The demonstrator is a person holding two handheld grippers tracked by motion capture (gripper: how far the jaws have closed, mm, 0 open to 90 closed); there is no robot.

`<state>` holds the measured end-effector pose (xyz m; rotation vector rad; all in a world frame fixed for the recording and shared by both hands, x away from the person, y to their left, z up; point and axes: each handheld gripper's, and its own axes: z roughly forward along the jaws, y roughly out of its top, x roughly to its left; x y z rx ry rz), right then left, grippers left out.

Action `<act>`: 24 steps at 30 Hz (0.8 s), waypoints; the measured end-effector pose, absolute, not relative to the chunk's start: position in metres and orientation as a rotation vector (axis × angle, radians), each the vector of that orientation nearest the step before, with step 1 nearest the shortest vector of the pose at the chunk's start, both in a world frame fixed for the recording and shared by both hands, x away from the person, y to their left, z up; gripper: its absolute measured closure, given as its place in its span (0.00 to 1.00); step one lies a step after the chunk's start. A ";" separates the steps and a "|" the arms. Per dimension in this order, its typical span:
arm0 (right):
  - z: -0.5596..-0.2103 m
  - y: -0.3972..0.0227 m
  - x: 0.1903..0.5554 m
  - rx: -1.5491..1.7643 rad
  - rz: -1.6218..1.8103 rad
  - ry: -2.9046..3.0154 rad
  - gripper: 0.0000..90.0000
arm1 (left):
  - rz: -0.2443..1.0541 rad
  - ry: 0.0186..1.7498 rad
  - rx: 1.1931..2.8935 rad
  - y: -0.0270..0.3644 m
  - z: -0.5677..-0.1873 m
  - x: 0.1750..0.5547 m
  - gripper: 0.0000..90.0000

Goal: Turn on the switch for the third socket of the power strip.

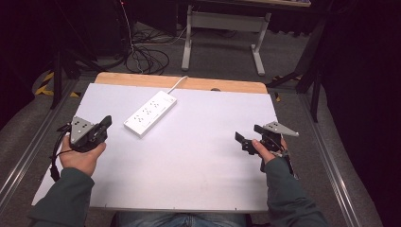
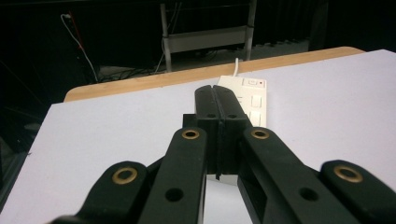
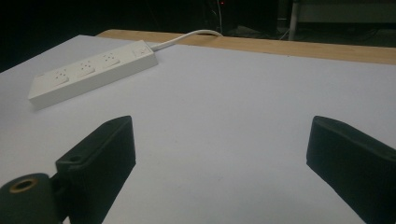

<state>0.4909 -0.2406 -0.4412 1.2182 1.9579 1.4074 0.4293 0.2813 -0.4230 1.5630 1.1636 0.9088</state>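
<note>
Two hand-held grippers are poised over a white table with a power strip lying on it.

The left gripper is held just left of the power strip, its jaws pressed fully together with nothing between them; in the left gripper view the closed tips are aimed at the strip's near end. The right gripper is held well apart from the strip, near the table's right side, its jaws spread wide and empty. The strip is laid diagonally at the table's rear left, its white cord trailing over the wooden far edge.
</note>
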 end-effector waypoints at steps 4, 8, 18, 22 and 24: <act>-0.441 -0.241 0.491 1.216 1.407 1.960 0.09 | 0.911 1.165 1.567 0.282 -0.423 0.431 1.00; -0.442 -0.241 0.491 1.218 1.405 1.961 0.09 | 0.914 1.167 1.573 0.281 -0.423 0.434 1.00; -0.442 -0.241 0.491 1.218 1.407 1.962 0.09 | 0.920 1.160 1.601 0.278 -0.423 0.439 1.00; -0.442 -0.241 0.491 1.218 1.404 1.963 0.10 | 0.915 1.154 1.609 0.276 -0.423 0.442 1.00; -0.442 -0.241 0.492 1.219 1.401 1.964 0.10 | 0.919 1.151 1.614 0.275 -0.423 0.443 1.00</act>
